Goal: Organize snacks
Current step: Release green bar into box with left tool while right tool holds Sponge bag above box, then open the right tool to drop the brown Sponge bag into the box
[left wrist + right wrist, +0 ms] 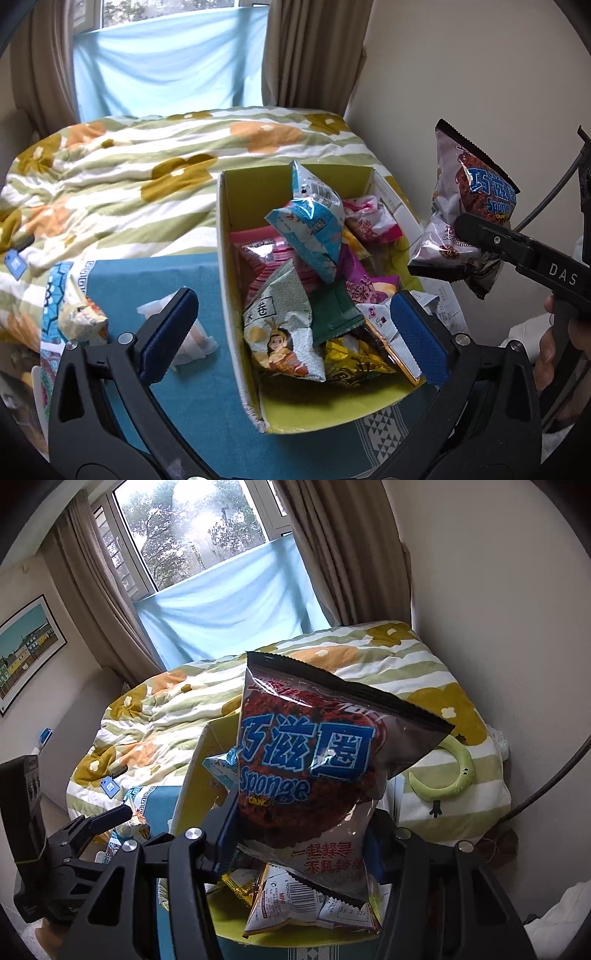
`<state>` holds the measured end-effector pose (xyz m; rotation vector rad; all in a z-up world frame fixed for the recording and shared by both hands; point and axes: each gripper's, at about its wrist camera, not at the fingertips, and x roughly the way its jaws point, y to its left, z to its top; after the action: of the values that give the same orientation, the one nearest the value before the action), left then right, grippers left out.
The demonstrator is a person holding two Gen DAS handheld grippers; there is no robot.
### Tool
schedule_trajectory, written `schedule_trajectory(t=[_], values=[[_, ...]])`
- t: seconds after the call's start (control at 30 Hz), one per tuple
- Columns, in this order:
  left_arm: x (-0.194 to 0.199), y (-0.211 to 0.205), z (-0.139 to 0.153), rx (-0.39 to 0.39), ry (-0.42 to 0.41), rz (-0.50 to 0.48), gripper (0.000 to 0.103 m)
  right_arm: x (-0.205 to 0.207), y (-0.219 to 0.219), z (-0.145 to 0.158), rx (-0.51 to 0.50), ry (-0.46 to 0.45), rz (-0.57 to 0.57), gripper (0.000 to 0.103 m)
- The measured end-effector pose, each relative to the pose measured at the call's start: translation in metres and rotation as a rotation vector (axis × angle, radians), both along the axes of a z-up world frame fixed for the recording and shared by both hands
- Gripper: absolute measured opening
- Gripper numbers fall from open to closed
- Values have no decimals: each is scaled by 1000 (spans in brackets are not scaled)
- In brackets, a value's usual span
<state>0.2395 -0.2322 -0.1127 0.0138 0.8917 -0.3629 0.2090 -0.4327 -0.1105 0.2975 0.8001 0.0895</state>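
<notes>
An open cardboard box (227,236) with a yellow-green inside stands on a teal cloth and holds several snack packets. My left gripper (291,332) is open and empty, low over the box's near end. My right gripper (299,834) is shut on a dark brown Sponge Crunch chocolate bag (314,764) and holds it above the box's right side. The bag also shows in the left wrist view (469,210), at the right of the box. Two small packets, one yellowish (83,317) and one white (188,332), lie on the cloth left of the box.
The teal cloth (192,398) covers the surface by a bed with a floral quilt (129,177). A wall (480,74) is close on the right. A green crescent item (448,775) lies on a pillow. A window with curtains is behind the bed.
</notes>
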Motion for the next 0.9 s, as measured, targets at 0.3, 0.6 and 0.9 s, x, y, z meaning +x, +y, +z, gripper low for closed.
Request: schedule_trajectory(t=[0.3,0.6,0.9], values=[[4,29,19,-4,-49,52,103,32,3,-12,26,85,67,52],[3,51,3,15,-13,103,103,61,3,-33,55,147,46,102],[-10,51,6,21,-35,105,103,37,5,-26,-14,92,56,102]])
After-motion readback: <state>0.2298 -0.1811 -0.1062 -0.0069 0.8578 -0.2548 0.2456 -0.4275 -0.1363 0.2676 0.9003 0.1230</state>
